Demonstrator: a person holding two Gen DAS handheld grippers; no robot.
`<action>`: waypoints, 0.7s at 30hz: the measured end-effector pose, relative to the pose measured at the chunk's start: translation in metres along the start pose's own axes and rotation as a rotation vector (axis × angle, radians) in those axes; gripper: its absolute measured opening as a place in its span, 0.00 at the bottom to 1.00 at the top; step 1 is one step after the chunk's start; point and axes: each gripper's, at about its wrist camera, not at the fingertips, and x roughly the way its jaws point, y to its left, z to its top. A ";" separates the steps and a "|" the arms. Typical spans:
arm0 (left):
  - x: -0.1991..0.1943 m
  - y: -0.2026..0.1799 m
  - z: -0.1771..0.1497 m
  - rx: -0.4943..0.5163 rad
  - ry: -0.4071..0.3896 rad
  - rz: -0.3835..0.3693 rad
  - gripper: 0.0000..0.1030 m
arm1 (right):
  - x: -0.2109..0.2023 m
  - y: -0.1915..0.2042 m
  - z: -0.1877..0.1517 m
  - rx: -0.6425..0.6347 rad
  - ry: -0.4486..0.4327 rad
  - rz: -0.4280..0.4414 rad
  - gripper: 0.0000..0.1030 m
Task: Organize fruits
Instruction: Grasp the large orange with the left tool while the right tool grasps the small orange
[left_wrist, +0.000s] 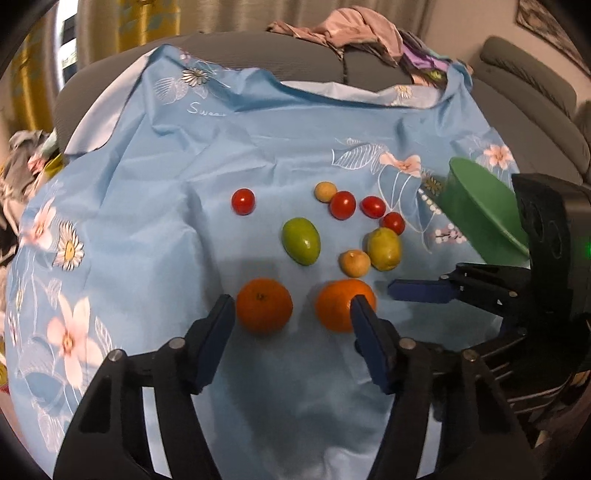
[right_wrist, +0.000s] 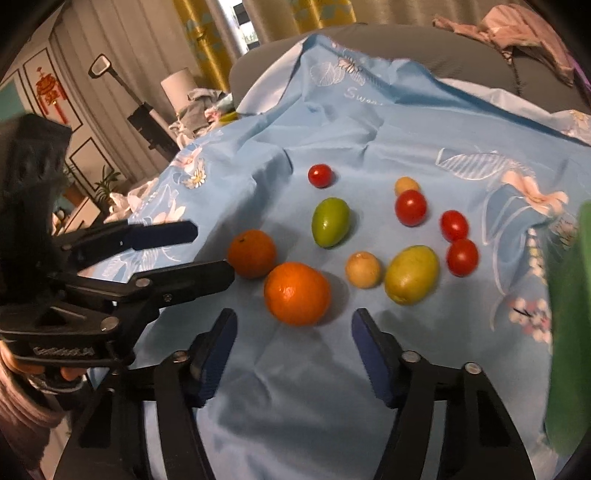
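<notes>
Fruits lie on a blue floral cloth: two oranges, a green oval fruit, a yellow-green fruit, two small tan fruits and several cherry tomatoes. My left gripper is open just before the two oranges, empty. My right gripper is open and empty, just short of the nearer orange. A green bowl stands at the right.
The cloth covers a grey sofa with a pile of clothes at the back. The right gripper's body sits beside the bowl. Room clutter and curtains lie to the left.
</notes>
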 end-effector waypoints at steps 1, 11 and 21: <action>0.004 0.001 0.002 0.006 0.009 0.006 0.59 | 0.003 0.000 0.001 -0.004 0.002 0.001 0.61; 0.034 0.007 0.007 0.034 0.075 0.034 0.49 | 0.020 -0.011 0.005 0.024 0.026 0.031 0.45; 0.053 0.008 0.004 0.038 0.122 0.104 0.41 | 0.006 -0.024 -0.004 0.064 0.021 0.027 0.45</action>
